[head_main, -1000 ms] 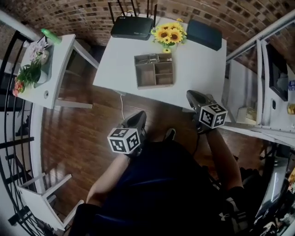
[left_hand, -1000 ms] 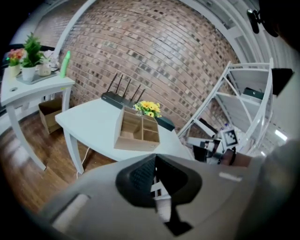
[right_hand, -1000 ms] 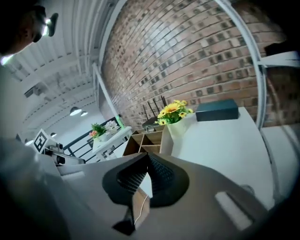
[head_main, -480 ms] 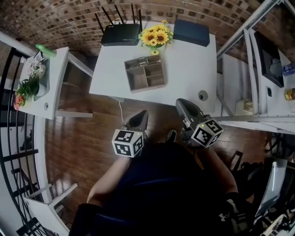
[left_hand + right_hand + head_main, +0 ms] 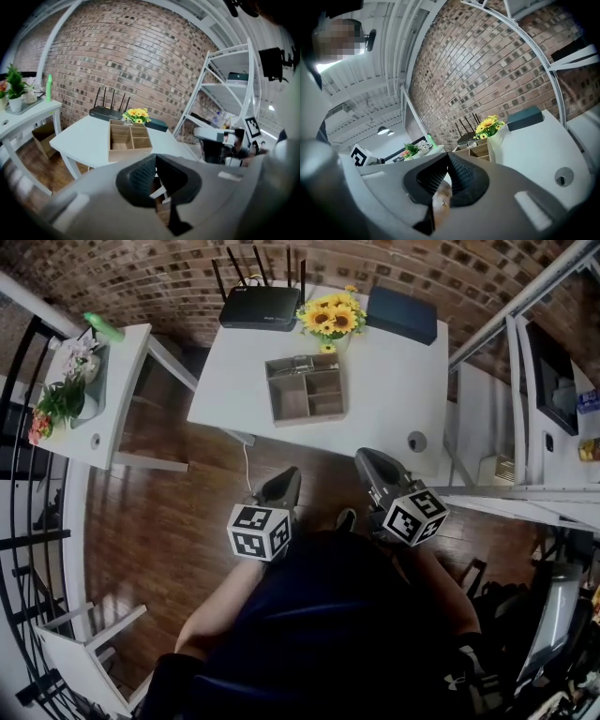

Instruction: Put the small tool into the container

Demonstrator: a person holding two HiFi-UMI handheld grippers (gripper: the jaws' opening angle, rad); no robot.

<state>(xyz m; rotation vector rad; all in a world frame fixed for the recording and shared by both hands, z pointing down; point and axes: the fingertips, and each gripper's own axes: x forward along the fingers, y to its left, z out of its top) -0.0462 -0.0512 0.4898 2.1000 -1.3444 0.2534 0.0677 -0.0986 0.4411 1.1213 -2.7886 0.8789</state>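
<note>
A wooden container [image 5: 305,390] with several compartments stands on the white table [image 5: 394,381]; it also shows in the left gripper view [image 5: 127,140]. Something small and shiny lies in its long rear compartment [image 5: 302,362]; what it is I cannot tell. My left gripper [image 5: 289,472] hangs over the wooden floor, short of the table's near edge, its jaws shut and empty [image 5: 155,159]. My right gripper [image 5: 362,457] hovers at the table's near edge, right of the container, also shut on nothing [image 5: 448,157].
At the table's back stand a black router [image 5: 261,307], a vase of sunflowers [image 5: 331,319] and a dark blue box [image 5: 401,315]. A round cable hole [image 5: 417,441] is at the near right corner. A side table with plants [image 5: 80,390] is left, metal shelving [image 5: 525,352] right.
The right gripper has drawn back from over the table toward its near edge and to the left. The left gripper has barely moved. The head view has shifted slightly.
</note>
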